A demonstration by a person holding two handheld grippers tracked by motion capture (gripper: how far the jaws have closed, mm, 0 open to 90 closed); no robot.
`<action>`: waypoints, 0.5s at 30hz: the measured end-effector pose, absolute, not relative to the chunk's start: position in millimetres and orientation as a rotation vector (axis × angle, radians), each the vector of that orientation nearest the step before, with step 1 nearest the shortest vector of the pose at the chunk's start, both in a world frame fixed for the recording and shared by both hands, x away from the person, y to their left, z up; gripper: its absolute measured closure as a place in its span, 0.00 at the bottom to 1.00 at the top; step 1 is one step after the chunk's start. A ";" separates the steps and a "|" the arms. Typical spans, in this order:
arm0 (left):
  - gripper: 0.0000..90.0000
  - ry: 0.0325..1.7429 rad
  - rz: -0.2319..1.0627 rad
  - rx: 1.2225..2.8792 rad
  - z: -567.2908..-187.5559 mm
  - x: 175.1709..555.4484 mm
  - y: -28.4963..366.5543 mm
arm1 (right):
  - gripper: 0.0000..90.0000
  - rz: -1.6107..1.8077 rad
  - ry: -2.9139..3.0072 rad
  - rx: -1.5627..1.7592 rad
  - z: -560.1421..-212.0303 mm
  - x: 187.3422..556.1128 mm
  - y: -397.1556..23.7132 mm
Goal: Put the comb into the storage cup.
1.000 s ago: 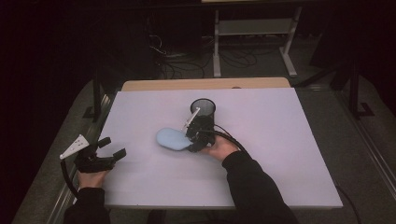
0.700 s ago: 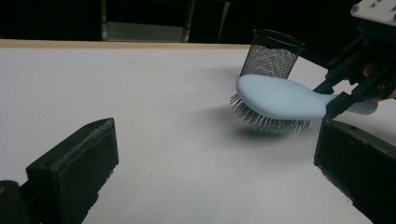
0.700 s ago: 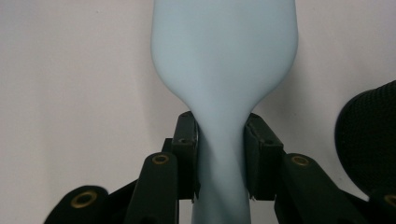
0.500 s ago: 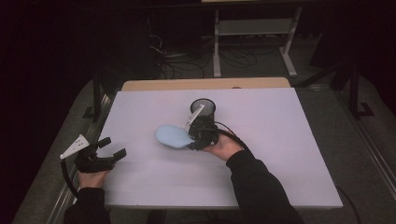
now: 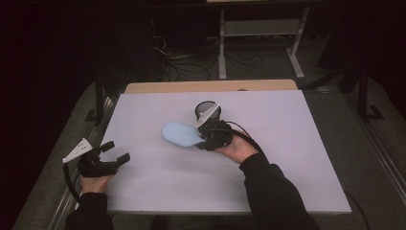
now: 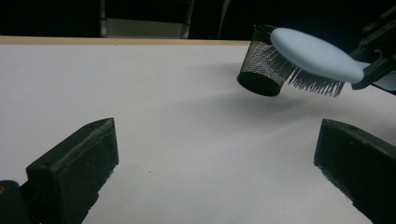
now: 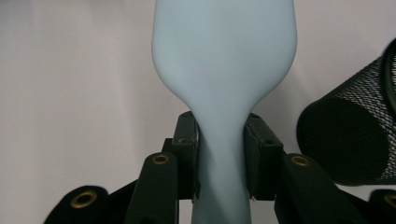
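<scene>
A white bench (image 5: 297, 158) carries a black mesh cup (image 5: 207, 110) standing upright near its middle, toward the far side. Just in front of the cup and a little to its left, the right gripper (image 5: 207, 137) holds a pale blue hairbrush (image 5: 179, 134) by the narrow neck of its handle; in the right gripper view its two black jaws are pressed against either side of that handle, with the broad brush head (image 7: 224, 46) reaching away from the gripper over the white surface and the mesh cup (image 7: 348, 135) lying close at the right edge. From the left gripper view the hairbrush (image 6: 315, 56) is lifted clear of the bench with its smooth back up and its dark bristles (image 6: 308, 79) pointing down, the head overlapping the rim of the mesh cup (image 6: 261, 70) from this angle; whether brush and cup actually touch cannot be told. The right hand (image 5: 234, 148) wraps the gripper body, its dark sleeve running to the near edge and a black cable looping beside the wrist. The left gripper (image 5: 115, 152) sits well apart at the near left corner of the bench, its jaws spread wide with nothing between them, bare white surface showing in the gap. The left hand (image 5: 93, 182) grips it from below, a grey three-cornered plate (image 5: 78, 150) standing on top.
</scene>
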State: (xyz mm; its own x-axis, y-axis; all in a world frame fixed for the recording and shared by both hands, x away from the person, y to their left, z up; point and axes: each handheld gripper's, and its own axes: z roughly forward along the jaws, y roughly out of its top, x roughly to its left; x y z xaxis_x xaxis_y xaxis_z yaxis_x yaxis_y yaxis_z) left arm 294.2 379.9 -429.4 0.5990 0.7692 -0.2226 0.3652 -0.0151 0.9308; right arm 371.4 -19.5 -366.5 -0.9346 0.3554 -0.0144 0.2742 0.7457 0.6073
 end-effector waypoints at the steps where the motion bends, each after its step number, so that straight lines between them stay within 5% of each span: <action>1: 0.00 0.965 0.418 1.620 -429.2 294.1 379.9 | 0.76 0.957 2.809 0.510 -364.2 370.9 -22.2; 15: 0.00 0.996 0.422 1.607 -420.9 293.2 372.1 | 0.76 1.031 2.769 0.510 -350.6 365.8 -44.2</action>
State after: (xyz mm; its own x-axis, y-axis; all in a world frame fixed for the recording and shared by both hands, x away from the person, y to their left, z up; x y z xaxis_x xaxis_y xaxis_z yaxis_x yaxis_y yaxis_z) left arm 293.2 372.1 -420.9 0.5763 0.7830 -0.2342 0.3760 0.0004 0.9266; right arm 365.8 -44.2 -350.6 -0.9321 0.3619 -0.0154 0.2636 0.7070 0.6563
